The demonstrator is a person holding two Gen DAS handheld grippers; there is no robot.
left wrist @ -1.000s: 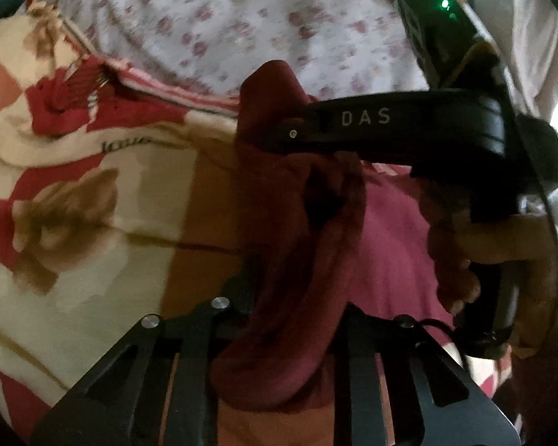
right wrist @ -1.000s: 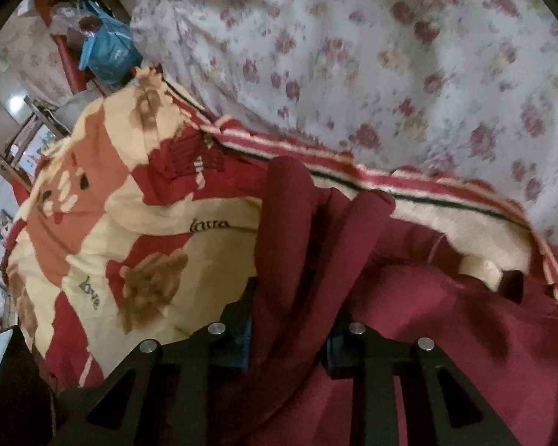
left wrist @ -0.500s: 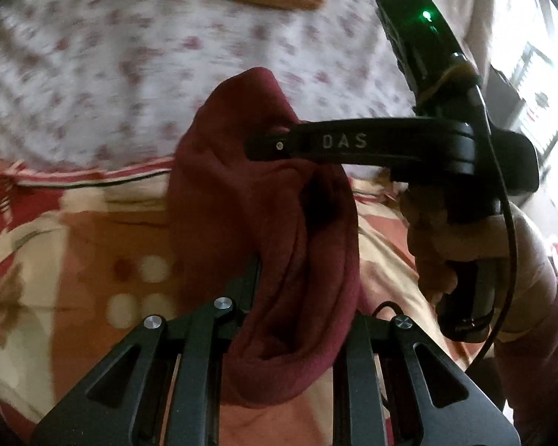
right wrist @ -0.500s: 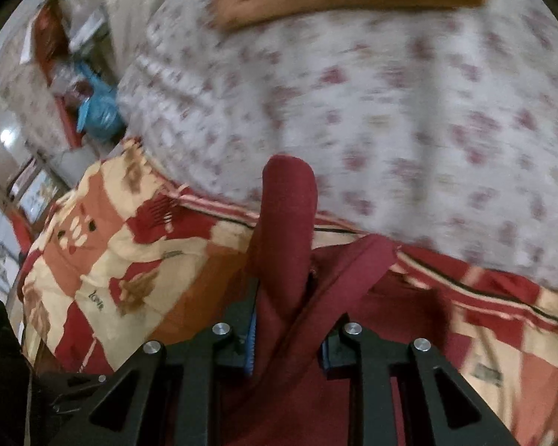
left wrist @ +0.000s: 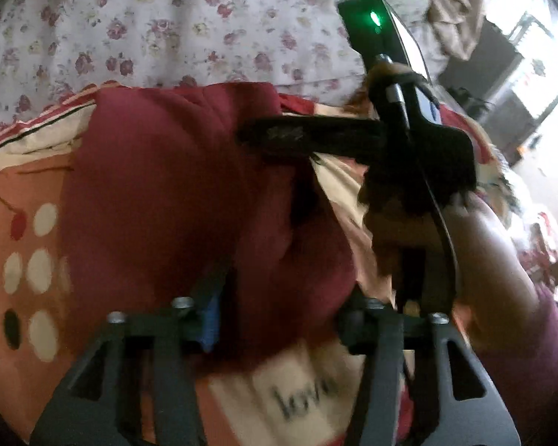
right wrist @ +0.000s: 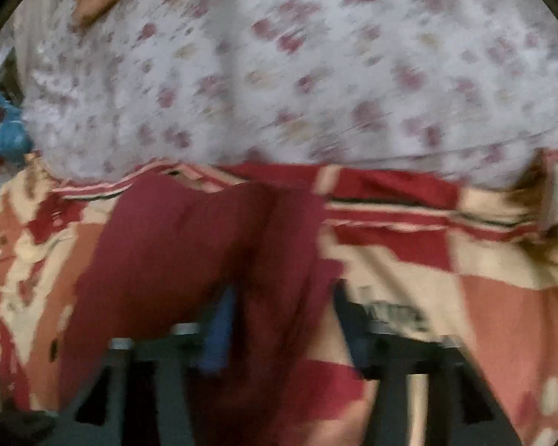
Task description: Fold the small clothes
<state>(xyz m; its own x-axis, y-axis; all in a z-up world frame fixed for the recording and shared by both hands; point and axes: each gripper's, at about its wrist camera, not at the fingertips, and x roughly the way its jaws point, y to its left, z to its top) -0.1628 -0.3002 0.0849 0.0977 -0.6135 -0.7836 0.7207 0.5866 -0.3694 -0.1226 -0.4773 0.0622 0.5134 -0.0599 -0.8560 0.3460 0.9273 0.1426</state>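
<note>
Left tongs [left wrist: 282, 308] and right tongs [right wrist: 282, 319] both spread apart; maroon garment [left wrist: 175, 193] laid on blanket [left wrist: 22, 200], fold seems half done.

Dim indoor light; a window [left wrist: 539, 85] blows out white at the right; the right-wrist view is motion-smeared; both views curve at black corners
</note>
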